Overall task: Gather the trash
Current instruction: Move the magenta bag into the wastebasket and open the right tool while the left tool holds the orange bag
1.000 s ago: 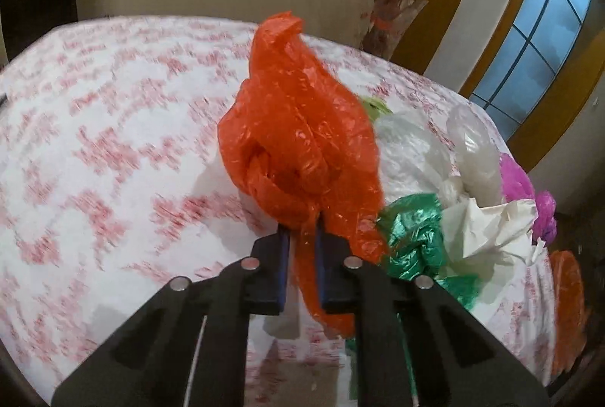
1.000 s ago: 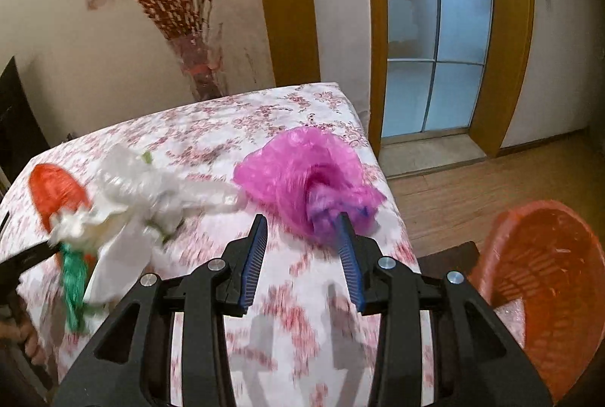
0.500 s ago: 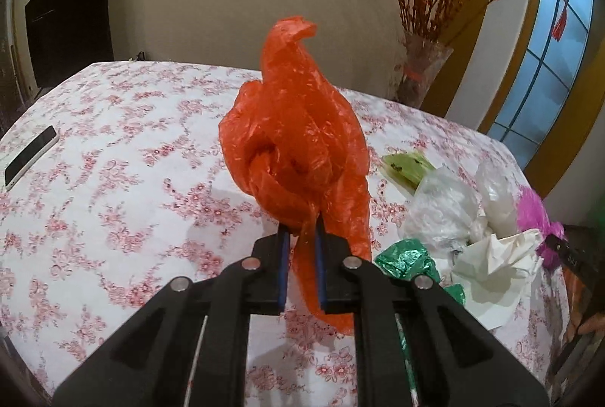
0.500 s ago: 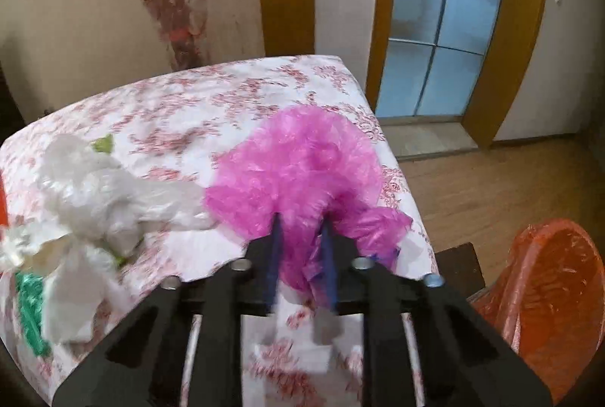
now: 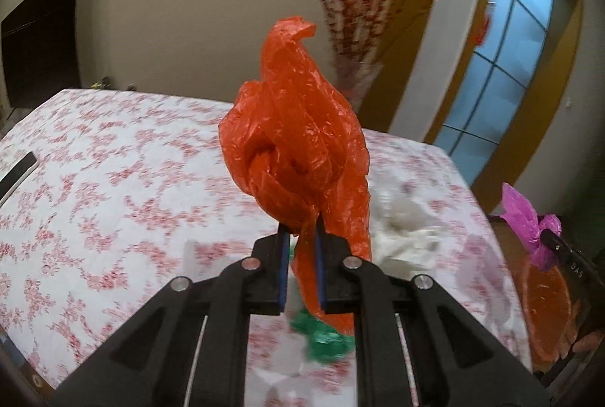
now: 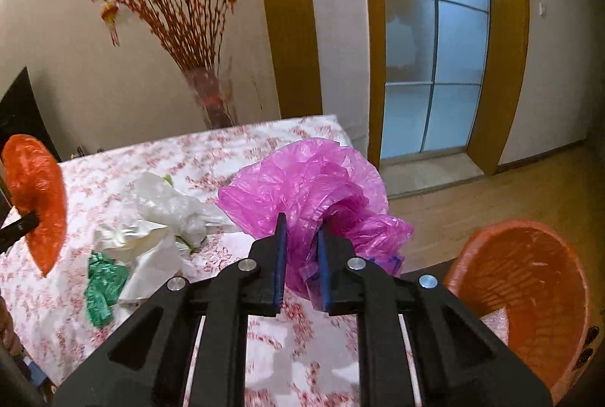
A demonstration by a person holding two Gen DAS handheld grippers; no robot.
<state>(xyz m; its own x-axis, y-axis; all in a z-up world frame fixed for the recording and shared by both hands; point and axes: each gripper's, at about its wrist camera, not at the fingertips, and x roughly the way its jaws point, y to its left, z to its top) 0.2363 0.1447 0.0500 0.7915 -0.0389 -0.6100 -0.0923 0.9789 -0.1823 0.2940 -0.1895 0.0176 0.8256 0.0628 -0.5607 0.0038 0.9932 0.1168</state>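
Both bags have lifted off the floral table [image 6: 227,157] since earlier. The orange basket [image 6: 529,293], right on the floor, holds pale foam. The right gripper [image 6: 300,255], angled down, pinches the pink bag [image 6: 310,187]; the left gripper [image 5: 300,267] pinches the orange bag [image 5: 298,127].

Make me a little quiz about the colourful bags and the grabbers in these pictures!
1. True or false: the left gripper is shut on the orange bag.
2. What colour bag does the right gripper hold?
A. green
B. pink
C. white
3. Fill in: the orange basket stands on the ____, beside the table.

Key: 1 true; 2 B, the pink bag; 3 floor.
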